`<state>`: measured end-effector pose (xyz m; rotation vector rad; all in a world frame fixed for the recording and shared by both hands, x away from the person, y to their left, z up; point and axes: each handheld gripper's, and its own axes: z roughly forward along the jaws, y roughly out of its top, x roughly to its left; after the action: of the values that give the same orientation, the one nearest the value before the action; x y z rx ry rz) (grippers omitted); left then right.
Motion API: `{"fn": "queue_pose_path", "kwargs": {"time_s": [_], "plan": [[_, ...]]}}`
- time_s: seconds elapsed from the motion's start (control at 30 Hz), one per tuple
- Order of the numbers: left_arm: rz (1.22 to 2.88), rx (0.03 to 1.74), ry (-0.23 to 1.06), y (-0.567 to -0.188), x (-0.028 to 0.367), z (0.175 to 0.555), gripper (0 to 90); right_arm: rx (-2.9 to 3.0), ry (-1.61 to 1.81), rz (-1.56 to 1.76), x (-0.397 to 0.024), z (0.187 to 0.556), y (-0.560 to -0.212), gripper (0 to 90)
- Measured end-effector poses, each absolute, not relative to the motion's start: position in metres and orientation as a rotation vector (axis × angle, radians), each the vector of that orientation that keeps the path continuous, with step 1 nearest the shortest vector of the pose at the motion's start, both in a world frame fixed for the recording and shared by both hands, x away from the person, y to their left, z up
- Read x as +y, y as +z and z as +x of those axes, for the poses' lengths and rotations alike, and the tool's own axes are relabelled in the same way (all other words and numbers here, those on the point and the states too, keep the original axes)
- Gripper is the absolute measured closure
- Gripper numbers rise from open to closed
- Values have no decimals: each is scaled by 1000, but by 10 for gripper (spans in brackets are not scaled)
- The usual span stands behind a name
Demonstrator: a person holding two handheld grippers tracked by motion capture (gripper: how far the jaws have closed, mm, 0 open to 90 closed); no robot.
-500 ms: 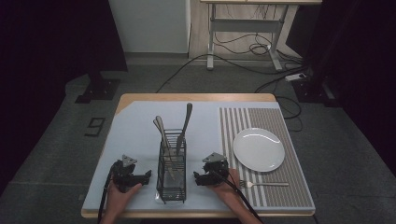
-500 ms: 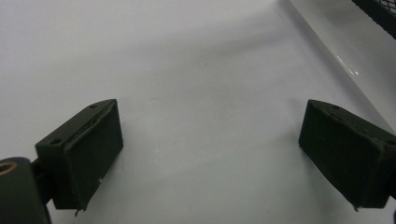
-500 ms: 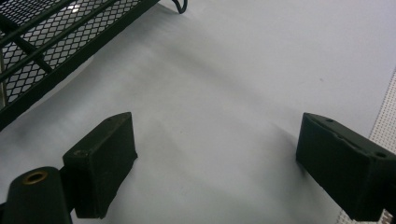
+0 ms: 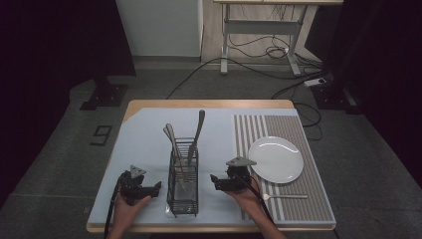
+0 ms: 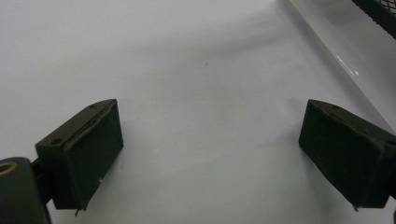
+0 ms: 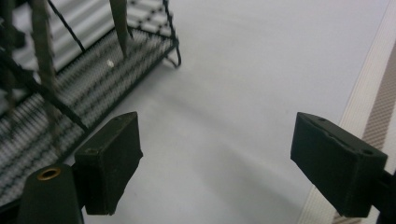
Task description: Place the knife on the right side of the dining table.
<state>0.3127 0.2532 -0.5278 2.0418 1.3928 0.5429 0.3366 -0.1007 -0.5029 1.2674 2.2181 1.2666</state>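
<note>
A black wire caddy (image 4: 182,179) stands on the pale blue mat, holding several upright pieces of metal cutlery (image 4: 195,137). My left gripper (image 4: 158,188) rests low on the mat just left of the caddy, jaws wide apart with bare mat between them (image 5: 210,154). On the other side of the caddy sits my right gripper (image 4: 213,181), open too, nothing between its pads (image 6: 215,168). The caddy's corner (image 6: 93,70) shows at the upper left of the right gripper view. A fork (image 4: 286,196) lies on the striped placemat to the right of the right hand.
A white plate (image 4: 276,159) sits on the striped placemat (image 4: 278,127) at the right half of the table. The table's front edge (image 4: 209,228) is close below both hands. Beyond the table are floor cables and a desk frame (image 4: 259,45).
</note>
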Motion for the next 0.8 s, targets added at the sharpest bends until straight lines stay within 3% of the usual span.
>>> {"fn": "queue_pose_path", "kwargs": {"time_s": [0.57,0.8], "plan": [[2047,1391,543,-528,254,313,58,2129,1476,1203,-106,372,-438,220],[2047,1390,543,-528,254,313,58,2119,1529,1192,-103,381,-426,246]]}}
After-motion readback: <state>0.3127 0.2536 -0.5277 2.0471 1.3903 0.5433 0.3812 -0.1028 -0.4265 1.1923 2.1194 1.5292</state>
